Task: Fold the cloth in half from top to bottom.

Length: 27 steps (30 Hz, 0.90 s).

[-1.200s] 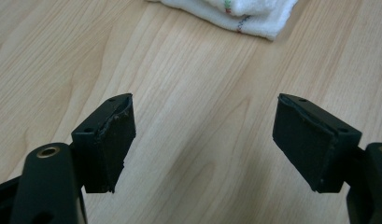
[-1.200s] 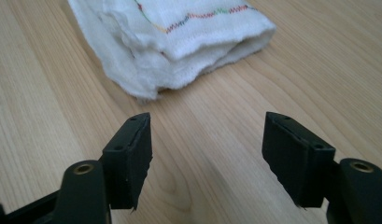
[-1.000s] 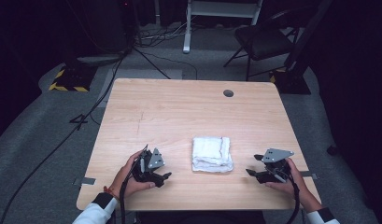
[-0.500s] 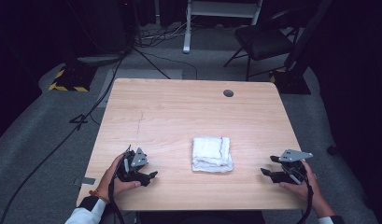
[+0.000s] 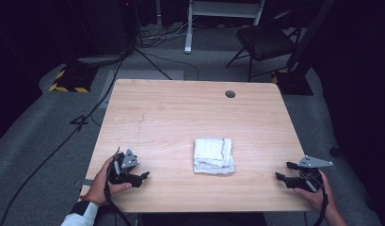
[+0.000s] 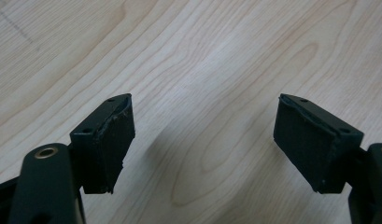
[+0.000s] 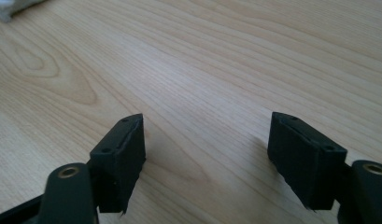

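The wooden worktop (image 5: 190, 113) spreads out in front of me, pale grain running across it, with a small dark round hole (image 5: 230, 94) near its far right corner. Beyond it stands a dark chair (image 5: 265, 40) on the grey floor, and black cables (image 5: 49, 150) trail along the left side. A folded white cloth (image 5: 213, 155) lies flat on the near half of the worktop, a little right of centre, between my two hands and well apart from both. My left gripper (image 5: 142, 175) sits low at the near left edge, its jaws released and spread wide over bare wood. My right gripper (image 5: 283, 171) is at the near right edge, pointing left toward the cloth; its jaws have just been opening and stand wide with nothing between them. A corner of the cloth shows at the far left of the right gripper view.
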Each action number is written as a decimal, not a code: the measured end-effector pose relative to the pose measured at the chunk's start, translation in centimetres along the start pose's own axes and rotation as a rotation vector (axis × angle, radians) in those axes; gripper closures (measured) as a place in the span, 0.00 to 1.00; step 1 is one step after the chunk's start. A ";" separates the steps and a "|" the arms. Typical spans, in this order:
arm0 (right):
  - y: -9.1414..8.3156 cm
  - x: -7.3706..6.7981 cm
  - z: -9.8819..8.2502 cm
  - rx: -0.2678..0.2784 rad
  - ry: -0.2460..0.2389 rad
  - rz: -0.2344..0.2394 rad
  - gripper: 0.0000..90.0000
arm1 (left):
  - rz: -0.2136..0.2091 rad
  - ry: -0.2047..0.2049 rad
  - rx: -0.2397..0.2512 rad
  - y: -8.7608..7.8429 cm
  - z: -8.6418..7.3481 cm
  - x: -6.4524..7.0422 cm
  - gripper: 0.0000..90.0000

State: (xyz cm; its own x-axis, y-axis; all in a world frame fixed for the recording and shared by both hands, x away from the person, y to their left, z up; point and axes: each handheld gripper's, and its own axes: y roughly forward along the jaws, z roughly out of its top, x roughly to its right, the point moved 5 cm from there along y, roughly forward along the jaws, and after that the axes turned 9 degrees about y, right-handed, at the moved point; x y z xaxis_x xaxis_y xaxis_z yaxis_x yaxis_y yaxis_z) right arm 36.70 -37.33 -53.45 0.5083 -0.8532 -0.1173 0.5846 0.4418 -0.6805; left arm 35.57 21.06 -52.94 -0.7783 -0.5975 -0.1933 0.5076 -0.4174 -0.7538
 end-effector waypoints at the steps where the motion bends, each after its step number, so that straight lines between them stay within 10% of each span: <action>1: -0.1 0.1 -0.1 0.003 0.009 -0.008 0.31 | 0.007 -0.006 -0.004 0.0 -0.2 -0.1 0.23; 10: -0.5 0.8 -0.5 0.033 0.053 -0.052 0.30 | -0.034 -0.114 0.045 -0.4 -2.2 -1.1 0.23; 27: -0.4 0.8 -0.5 0.031 0.054 -0.063 0.28 | 0.001 -0.141 0.047 -0.6 -2.7 -1.4 0.21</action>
State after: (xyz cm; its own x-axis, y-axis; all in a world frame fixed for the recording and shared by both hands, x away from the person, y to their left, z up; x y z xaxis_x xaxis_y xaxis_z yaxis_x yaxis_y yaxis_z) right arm 36.50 -38.34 -53.65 0.4357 -0.8928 -0.1139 0.6341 0.3943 -0.6652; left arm 35.37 23.96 -53.95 -0.7199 -0.6867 -0.1013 0.5278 -0.4467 -0.7224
